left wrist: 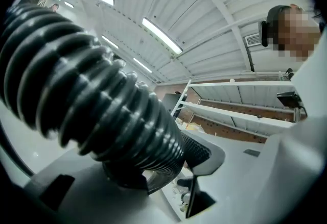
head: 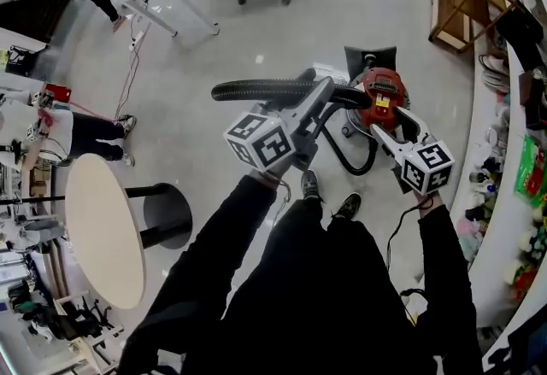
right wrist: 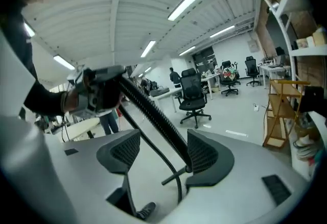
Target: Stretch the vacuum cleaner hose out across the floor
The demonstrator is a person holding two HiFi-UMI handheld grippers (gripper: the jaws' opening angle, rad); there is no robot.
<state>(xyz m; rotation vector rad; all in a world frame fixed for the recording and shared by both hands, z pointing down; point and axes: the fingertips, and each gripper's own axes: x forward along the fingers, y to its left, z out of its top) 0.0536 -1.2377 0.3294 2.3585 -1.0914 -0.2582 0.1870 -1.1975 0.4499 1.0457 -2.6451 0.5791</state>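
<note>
The left gripper (head: pixel 327 93) pinches the corrugated hose (head: pixel 256 91), which lies crosswise from the red vacuum cleaner (head: pixel 382 96); the right gripper (head: pixel 389 124), nearer the cleaner, straddles it with fingers spread.

Cut off at the left gripper view's edge, the hose (left wrist: pixel 92 100) covers one jaw of the left claw (left wrist: pixel 161 164).

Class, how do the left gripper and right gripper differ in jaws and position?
The left gripper is clamped on the hose; the right gripper stands open, hose passing loose between its jaws. The left gripper holds the raised span; the right gripper sits nearer the red vacuum cleaner. Both work the same hose.
</note>
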